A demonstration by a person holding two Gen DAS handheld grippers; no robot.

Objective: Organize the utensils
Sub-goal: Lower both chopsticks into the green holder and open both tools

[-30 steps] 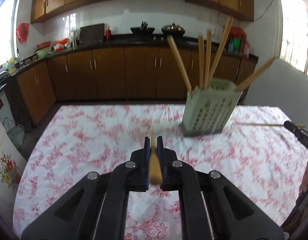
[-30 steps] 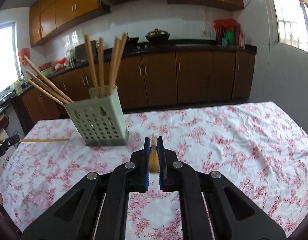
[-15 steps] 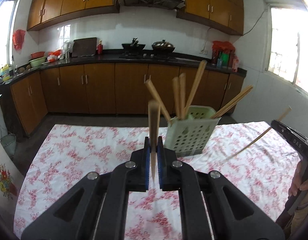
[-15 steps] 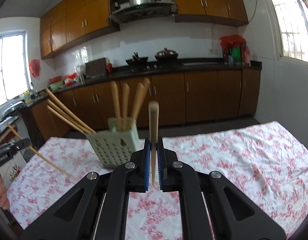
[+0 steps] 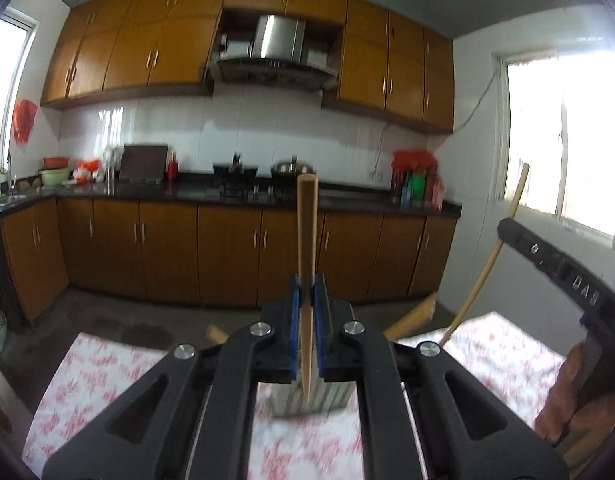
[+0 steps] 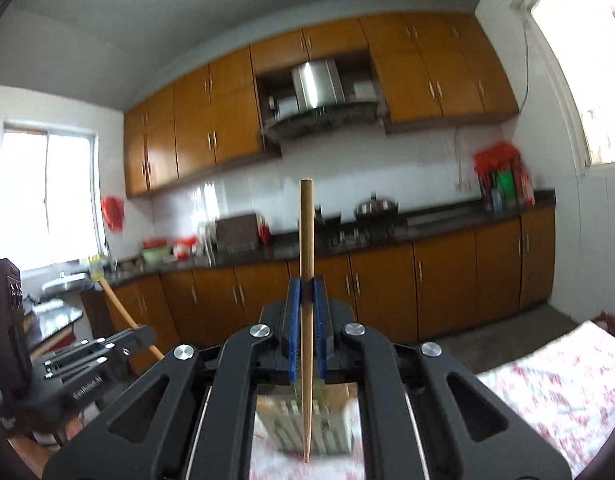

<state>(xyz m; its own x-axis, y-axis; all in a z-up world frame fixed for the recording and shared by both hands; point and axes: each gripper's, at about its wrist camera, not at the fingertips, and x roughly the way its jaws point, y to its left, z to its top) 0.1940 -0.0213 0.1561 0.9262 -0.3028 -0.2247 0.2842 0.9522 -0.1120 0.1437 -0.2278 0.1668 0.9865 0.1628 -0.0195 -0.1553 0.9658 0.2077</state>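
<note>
Holding one wooden chopstick (image 5: 306, 248) in my left gripper (image 5: 306, 320) and another chopstick (image 6: 306, 280) in my right gripper (image 6: 306, 320), I have both sticks standing nearly upright, thick ends up and tapered tips pointing down. Each pair of blue pads is pinched narrow onto its stick around mid-length, so a good part hangs below the fingers. What matters for the drop is what sits under those tips: the pale slotted utensil holder (image 5: 307, 400) shows blurred just below and behind the left stick's point, and in the right wrist view the holder (image 6: 319, 428) likewise lies directly beneath the right stick's tip. So each stick's long axis runs roughly toward the holder, which is below the gripper, not beside it. I cannot tell whether either tip is inside the rim or merely above it, nor which hand is closer. Ends of other chopsticks (image 5: 411, 316) poke out from behind my left fingers, and the flowered tablecloth (image 5: 95, 380) spreads beneath. My judgement: lower straight, then release.
</note>
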